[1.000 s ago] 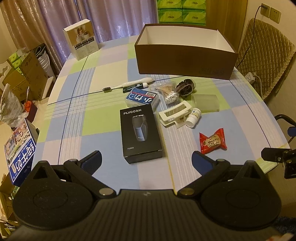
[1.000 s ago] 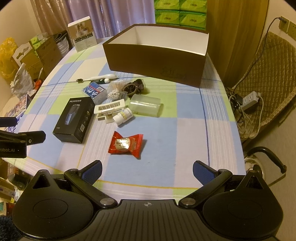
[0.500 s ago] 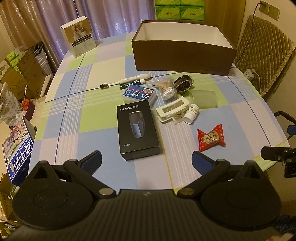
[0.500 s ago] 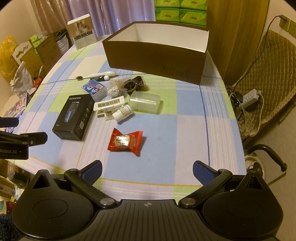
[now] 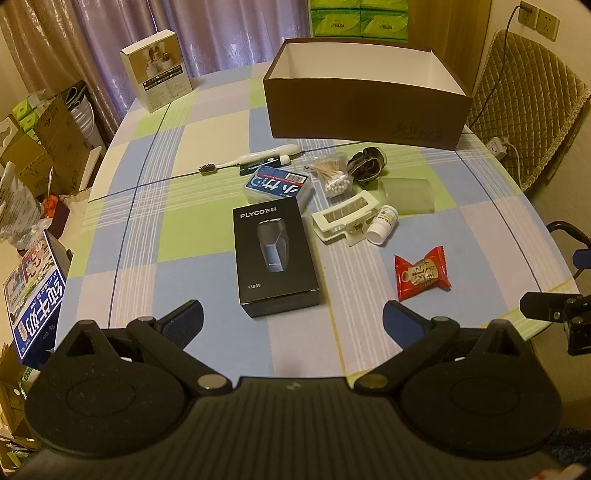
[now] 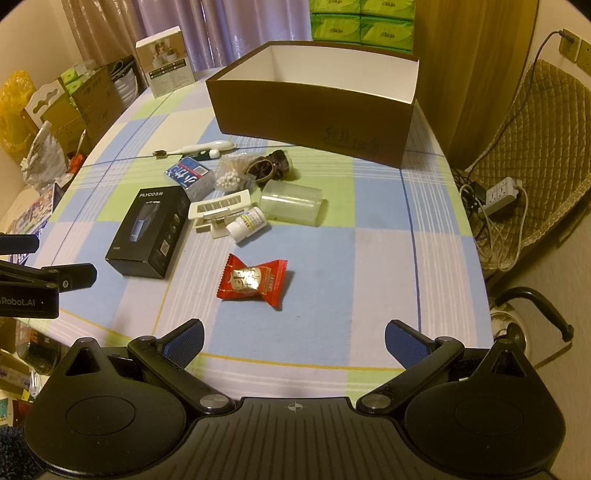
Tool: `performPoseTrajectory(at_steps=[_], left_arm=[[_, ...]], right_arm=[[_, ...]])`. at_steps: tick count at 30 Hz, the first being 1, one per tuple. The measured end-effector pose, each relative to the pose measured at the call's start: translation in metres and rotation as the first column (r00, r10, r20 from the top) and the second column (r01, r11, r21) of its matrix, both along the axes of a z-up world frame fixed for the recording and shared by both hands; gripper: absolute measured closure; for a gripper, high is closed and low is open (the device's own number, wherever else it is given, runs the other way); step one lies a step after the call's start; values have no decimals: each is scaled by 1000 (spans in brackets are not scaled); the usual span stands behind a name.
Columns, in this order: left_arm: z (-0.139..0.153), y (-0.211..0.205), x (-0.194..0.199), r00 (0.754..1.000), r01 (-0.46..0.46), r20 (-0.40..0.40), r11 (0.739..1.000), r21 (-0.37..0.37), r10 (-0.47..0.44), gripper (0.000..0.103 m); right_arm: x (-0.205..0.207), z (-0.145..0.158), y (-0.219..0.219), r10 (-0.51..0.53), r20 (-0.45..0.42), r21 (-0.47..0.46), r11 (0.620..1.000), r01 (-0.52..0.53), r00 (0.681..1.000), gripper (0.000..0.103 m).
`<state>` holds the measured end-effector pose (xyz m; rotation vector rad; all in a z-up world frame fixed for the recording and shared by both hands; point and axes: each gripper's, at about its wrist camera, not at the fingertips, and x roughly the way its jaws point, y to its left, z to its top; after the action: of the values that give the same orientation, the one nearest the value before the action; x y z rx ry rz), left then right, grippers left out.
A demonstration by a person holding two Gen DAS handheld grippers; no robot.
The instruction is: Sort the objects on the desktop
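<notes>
A black shaver box [image 5: 274, 258] [image 6: 149, 229] lies on the checked tablecloth just ahead of my open left gripper [image 5: 293, 319]. A red candy packet [image 6: 255, 280] [image 5: 422, 274] lies ahead of my open right gripper [image 6: 293, 338]. Behind them sit a white clip [image 5: 345, 218], a small white pill bottle [image 6: 248, 223], a frosted plastic cup [image 6: 291, 204] on its side, a cotton swab bag [image 5: 332, 177], a dark hair tie [image 5: 366, 164], a blue packet [image 5: 277, 185] and a toothbrush [image 5: 251, 160]. The empty brown box [image 5: 364, 101] [image 6: 314, 109] stands at the far side.
A white product box [image 5: 157, 70] stands at the table's far left corner. Green tissue packs [image 5: 358, 18] are stacked behind the brown box. A quilted chair [image 6: 535, 155] and a power strip [image 6: 502, 194] are to the right; cartons [image 5: 40, 147] crowd the floor on the left.
Both grippers have drifted slightly, so the objects sit a little differently in each view. Nothing on the table has moved and both grippers stay open.
</notes>
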<state>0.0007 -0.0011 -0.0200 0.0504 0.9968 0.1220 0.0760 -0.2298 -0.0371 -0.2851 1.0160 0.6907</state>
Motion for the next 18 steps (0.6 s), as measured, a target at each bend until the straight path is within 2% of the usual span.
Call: performPoseTrajectory(at_steps=[18], left_arm=[[-3,1,3,1000,-1,-7,1000,5,1,1]], right_arm=[[0,-2,3,2,-11,-5,1000,-3,1000,2]])
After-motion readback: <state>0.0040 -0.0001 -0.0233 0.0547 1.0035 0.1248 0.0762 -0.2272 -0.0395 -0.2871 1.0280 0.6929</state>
